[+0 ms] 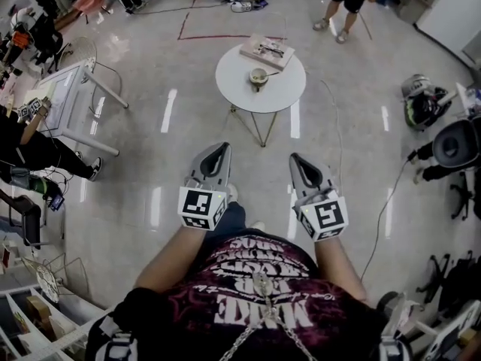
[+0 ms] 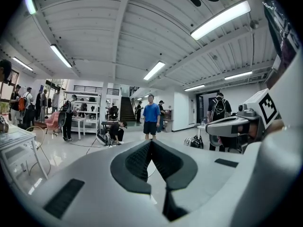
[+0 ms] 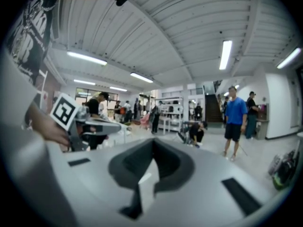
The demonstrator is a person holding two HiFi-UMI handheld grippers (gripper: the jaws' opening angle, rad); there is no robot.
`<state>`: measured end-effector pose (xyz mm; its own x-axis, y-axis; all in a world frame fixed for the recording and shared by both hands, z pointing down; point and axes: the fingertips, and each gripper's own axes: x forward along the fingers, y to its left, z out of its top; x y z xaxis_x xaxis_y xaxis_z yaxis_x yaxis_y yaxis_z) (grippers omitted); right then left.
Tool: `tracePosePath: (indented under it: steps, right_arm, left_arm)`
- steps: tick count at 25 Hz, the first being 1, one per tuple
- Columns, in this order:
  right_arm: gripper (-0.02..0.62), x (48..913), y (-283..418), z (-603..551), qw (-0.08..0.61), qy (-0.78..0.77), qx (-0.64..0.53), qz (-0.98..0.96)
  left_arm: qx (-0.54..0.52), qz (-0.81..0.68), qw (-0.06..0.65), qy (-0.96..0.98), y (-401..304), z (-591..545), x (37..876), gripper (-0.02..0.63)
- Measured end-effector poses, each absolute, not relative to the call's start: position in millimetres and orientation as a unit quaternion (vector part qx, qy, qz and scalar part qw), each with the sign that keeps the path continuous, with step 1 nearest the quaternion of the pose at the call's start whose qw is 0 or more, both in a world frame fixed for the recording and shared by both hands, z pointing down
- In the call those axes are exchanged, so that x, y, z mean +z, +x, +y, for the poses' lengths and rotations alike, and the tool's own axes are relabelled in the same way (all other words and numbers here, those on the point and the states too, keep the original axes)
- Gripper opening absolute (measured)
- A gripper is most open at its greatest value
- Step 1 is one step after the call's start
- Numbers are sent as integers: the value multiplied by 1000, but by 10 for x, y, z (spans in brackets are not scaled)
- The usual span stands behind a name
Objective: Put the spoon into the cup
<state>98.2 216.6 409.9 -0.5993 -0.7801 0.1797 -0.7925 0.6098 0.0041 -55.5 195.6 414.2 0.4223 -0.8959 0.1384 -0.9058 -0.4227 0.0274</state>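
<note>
A small cup (image 1: 258, 76) stands near the middle of the round white table (image 1: 234, 89), a few steps ahead of me on the floor. A thin spoon (image 1: 273, 72) seems to lie just right of the cup; it is too small to be sure. Both grippers hang close to my body, well short of the table. My left gripper (image 1: 223, 148) is shut with nothing in it, its fingertips meeting in the left gripper view (image 2: 151, 141). My right gripper (image 1: 294, 157) is also shut and empty (image 3: 152, 140). Neither gripper view shows the cup or spoon.
A magazine (image 1: 267, 50) lies at the table's far edge. A white desk (image 1: 75, 89) stands to the left and a dark bag (image 1: 421, 102) lies on the floor at right. A cable (image 1: 379, 220) runs across the floor. A person in blue (image 2: 151, 116) stands beyond.
</note>
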Motion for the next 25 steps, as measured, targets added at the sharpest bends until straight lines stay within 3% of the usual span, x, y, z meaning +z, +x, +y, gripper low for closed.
tracePosePath:
  steps: [25]
  right_arm:
    - [32,4207,821,1783,93,453,58,-885]
  left_arm:
    - [67,-515,66,852,-675,1551,4310,28]
